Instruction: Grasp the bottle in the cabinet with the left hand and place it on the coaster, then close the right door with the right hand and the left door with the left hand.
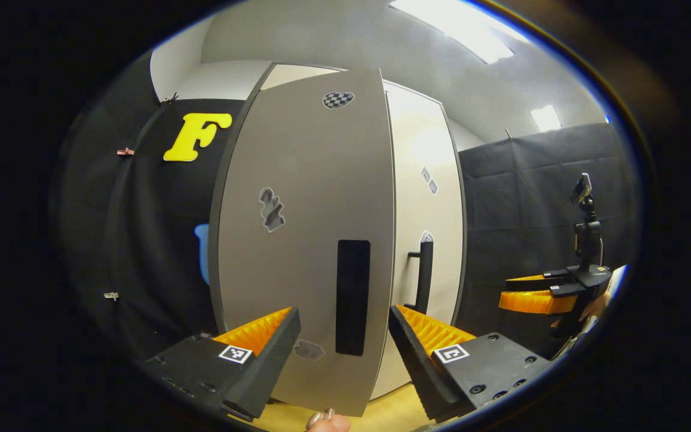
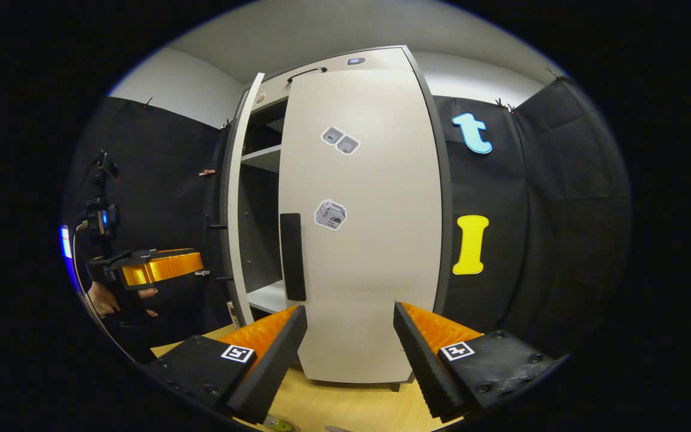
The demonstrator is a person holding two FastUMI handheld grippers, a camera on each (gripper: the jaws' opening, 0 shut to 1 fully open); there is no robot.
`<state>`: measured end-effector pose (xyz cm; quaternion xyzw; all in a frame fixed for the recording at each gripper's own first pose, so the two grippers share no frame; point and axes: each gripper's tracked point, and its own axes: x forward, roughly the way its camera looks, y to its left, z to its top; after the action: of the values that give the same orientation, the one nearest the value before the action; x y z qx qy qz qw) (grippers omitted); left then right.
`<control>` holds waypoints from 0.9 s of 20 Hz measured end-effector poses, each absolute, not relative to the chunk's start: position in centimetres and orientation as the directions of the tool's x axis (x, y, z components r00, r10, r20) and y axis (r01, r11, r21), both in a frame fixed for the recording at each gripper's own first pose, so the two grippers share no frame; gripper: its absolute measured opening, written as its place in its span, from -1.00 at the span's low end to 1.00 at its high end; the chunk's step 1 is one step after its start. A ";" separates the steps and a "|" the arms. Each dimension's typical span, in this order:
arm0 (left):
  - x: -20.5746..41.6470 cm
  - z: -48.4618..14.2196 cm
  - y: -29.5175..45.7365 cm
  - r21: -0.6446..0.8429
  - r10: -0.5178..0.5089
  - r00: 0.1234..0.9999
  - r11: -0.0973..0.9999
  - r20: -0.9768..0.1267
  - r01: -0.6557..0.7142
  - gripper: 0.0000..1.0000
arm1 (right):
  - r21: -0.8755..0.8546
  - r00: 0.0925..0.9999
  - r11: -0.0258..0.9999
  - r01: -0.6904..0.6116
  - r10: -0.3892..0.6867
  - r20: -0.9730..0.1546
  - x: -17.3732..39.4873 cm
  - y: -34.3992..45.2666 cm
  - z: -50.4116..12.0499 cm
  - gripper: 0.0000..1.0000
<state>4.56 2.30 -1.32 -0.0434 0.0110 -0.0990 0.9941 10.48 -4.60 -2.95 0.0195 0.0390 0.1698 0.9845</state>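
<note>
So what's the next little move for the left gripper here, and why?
Probably ease the left gripper forward against the left door to swing it shut. In the right gripper view the right door looks closed, while the left one stands ajar, with shelves showing. Its jaws are open and empty.

Right door [image 2: 369, 240] shut; left door [image 2: 234, 198] ajar.

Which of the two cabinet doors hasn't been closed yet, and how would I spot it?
Start at the tall pale cabinet against the black booth wall. In the right gripper view its right door lies flat across the front, while the left door swings outward, leaving a dark gap with shelves behind it. That ajar door is the one, and only its thin edge faces that view.
</note>
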 end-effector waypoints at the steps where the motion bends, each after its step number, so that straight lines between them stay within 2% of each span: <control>1: 4.0 -1.2 2.3 -0.090 -0.187 0.982 0.979 -0.013 0.185 0.89 | 0.049 0.939 0.941 -0.334 0.337 -0.065 10.5 -4.2 -2.8 0.94; 6: 1.4 0.1 3.9 -0.012 -0.025 1.000 1.000 -0.007 0.025 0.89 | 0.058 0.935 0.936 -0.348 0.351 -0.052 10.0 -2.0 -2.2 0.94; 8: 0.8 0.2 3.3 -0.002 0.002 1.000 1.000 -0.011 -0.002 0.89 | 0.054 0.939 0.940 -0.338 0.340 -0.054 9.8 -1.6 -2.1 0.94; 10: 0.1 0.0 2.8 -0.026 0.014 1.000 1.000 -0.023 -0.014 0.94 | 0.033 0.948 0.949 -0.314 0.316 -0.050 9.6 -1.7 -1.9 0.94; 12: -0.3 -0.2 2.6 -0.050 0.018 0.999 0.999 -0.033 -0.020 0.89 | 0.012 0.954 0.955 -0.296 0.296 -0.040 9.4 -1.8 -1.6 0.94; 13: -0.6 -0.3 2.5 -0.060 0.017 0.999 0.998 -0.039 -0.020 0.94 | 0.009 0.955 0.956 -0.293 0.293 -0.038 9.2 -1.9 -1.5 0.94; 16: -1.3 -0.1 2.6 -0.060 0.017 0.999 0.998 -0.041 -0.019 0.89 | 0.016 0.956 0.957 -0.289 0.290 -0.043 8.5 -2.0 -1.6 0.94; 17: -1.6 -0.1 2.6 -0.055 0.016 0.999 0.998 -0.042 -0.018 0.94 | 0.020 0.957 0.958 -0.285 0.286 -0.046 8.4 -2.1 -1.5 0.94; 18: -1.7 0.0 2.5 -0.051 0.015 0.999 0.999 -0.041 -0.017 0.89 | 0.022 0.958 0.959 -0.283 0.283 -0.047 8.4 -2.3 -1.6 0.94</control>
<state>-1.68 2.52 0.02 -0.0256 0.0204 0.0078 0.9994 8.35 -2.31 -1.56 0.0073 0.0250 0.1430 0.9894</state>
